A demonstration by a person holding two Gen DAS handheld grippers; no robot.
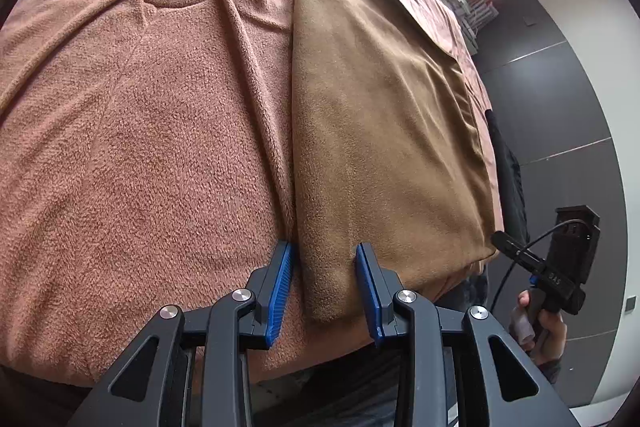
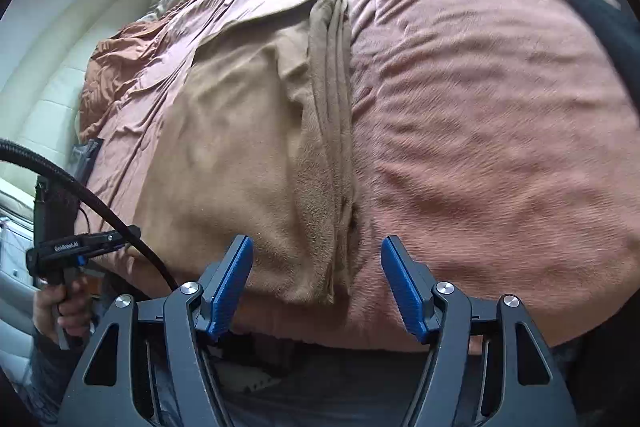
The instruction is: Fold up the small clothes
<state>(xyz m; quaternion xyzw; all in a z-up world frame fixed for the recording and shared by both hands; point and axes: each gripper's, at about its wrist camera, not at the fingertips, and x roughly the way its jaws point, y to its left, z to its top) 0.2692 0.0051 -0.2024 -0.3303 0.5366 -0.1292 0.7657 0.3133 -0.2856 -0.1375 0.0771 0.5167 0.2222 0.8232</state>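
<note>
A tan folded cloth [image 1: 380,127] lies flat on a pinkish-brown fleece blanket [image 1: 140,147]. My left gripper [image 1: 324,247] hangs over the cloth's near corner. Its blue pads stand a little apart; the rounded folded edge runs between them and the rest of the cloth spreads out past the right pad. In the right wrist view the same cloth [image 2: 240,147] shows several stacked layers [image 2: 336,131] along its right side. My right gripper [image 2: 317,241] is wide open above that layered edge near the front, with nothing pressed between its pads.
The blanket [image 2: 480,127] is creased and covers the whole bed. The bed's front edge runs just under both grippers. A hand [image 1: 550,331] holds the other gripper at the right. A black cable [image 2: 100,211] arcs in from the left. A dark sleeve [image 2: 600,11] sits top right.
</note>
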